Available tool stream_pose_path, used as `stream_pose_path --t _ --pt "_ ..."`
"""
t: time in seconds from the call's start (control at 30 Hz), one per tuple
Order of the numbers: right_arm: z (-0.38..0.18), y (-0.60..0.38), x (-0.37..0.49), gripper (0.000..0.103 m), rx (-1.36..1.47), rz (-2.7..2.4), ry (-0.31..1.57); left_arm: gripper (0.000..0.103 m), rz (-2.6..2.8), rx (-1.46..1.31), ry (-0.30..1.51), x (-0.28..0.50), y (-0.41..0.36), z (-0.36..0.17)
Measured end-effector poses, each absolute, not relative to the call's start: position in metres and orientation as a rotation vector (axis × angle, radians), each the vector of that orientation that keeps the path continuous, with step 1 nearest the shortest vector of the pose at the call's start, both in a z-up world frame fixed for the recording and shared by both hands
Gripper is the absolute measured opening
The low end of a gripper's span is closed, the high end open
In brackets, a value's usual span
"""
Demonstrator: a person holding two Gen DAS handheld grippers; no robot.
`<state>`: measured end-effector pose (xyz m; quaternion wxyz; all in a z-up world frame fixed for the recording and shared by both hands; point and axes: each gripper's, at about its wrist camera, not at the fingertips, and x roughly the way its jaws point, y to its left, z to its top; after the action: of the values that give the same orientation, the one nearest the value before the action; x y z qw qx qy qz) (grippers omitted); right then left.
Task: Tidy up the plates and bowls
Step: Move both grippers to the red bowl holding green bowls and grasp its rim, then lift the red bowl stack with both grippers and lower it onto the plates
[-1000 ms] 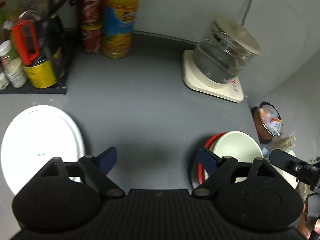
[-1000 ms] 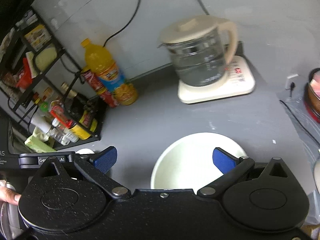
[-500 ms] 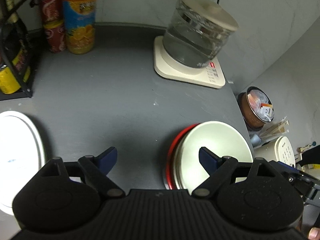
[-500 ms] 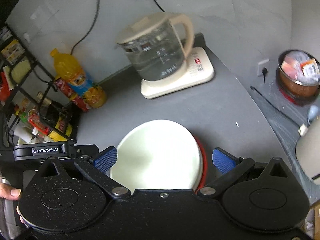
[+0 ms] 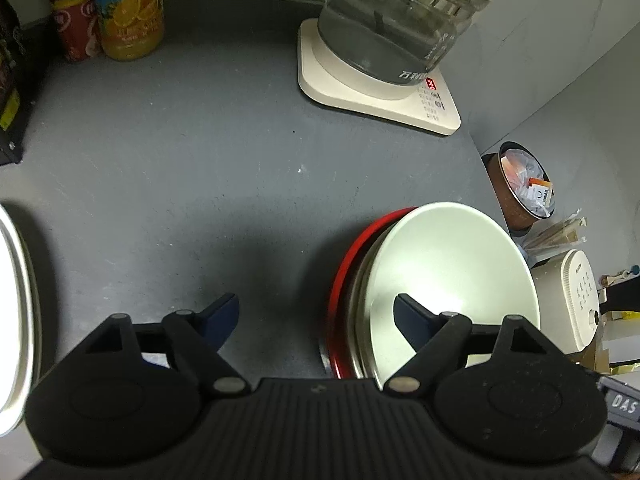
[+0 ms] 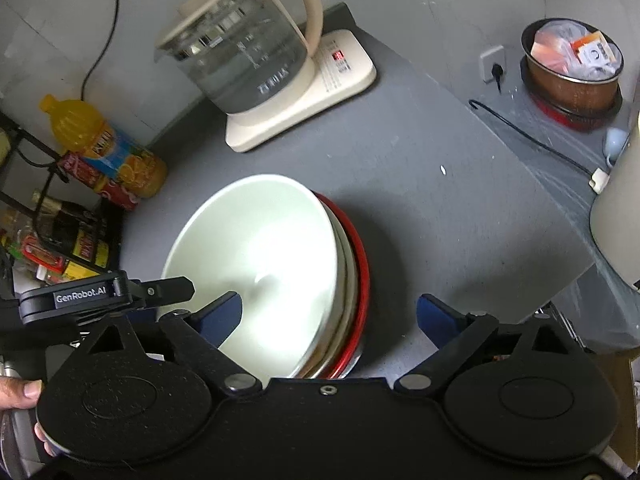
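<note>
Both grippers are hovering over a gray counter (image 5: 168, 168) w/ jaws spread wide and nothing in either. The left gripper (image 5: 316, 314) is sitting w/ its right fingertip over the top bowl and its left one over bare counter; the right gripper (image 6: 329, 312) is straddling the stack's right side, left tip over the bowl, right tip over counter. The stack (image 6: 348, 280) is sitting near the counter's front right: 1 pale cream bowl (image 6: 256, 248) on top, at least 1 more pale rim showing under it (exact count can't tell), and 1 red plate (image 5: 340, 272) at the bottom, all nested. 1 separate white plate (image 5: 16, 320) is lying at the far left edge in the left wrist view, well apart from the stack. At the back, 1 glass kettle (image 6: 240, 52) is standing on 1 cream base (image 6: 332, 80). In the back left corner 1 orange juice bottle (image 6: 104, 144) is standing beside 2 red cans (image 5: 74, 24), stacked 1 on the other. A black rack (image 6: 60, 240) w/ bottles and jars is standing at left. Off the counter's right edge, 1 brown bin (image 6: 572, 64) w/ packets is sitting lower down. A thumb (image 6: 20, 392) is showing at the right wrist view's lower left edge, beside the other gripper's body.
</note>
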<state>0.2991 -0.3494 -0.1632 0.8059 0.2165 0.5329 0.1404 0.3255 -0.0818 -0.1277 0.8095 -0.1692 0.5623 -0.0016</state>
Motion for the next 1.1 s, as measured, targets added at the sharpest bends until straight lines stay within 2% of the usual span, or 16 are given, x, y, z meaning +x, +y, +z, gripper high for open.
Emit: stream_pose_path --t 0.1,0.2,0.4,0.43,0.6,0.67,1.1 --pt "-0.172 -0.347 0.3 0.091 0.477 0.293 1.159 0.08 -0.011 -0.367 1.208 0.329 -0.083 -0.135" --pt "-0.181 -0.345 0.303 0.085 0.498 0.291 1.179 0.071 -0.023 -0.386 1.227 0.332 -0.084 -0.144" --pt "-0.194 -0.34 0.311 0.071 0.533 0.298 1.206 0.05 -0.025 -0.434 1.259 0.339 -0.084 -0.159" --pt "-0.196 -0.34 0.312 0.067 0.539 0.299 1.211 0.044 -0.026 -0.441 1.264 0.34 -0.084 -0.161" --pt "-0.206 -0.338 0.313 0.055 0.553 0.3 1.23 0.04 -0.044 -0.48 1.297 0.344 -0.086 -0.171" --pt "-0.209 -0.339 0.312 0.047 0.549 0.297 1.232 0.034 -0.051 -0.498 1.303 0.345 -0.087 -0.174" --pt "-0.204 -0.335 0.308 0.045 0.54 0.375 1.232 0.034 0.02 -0.494 1.265 0.327 -0.086 -0.16"
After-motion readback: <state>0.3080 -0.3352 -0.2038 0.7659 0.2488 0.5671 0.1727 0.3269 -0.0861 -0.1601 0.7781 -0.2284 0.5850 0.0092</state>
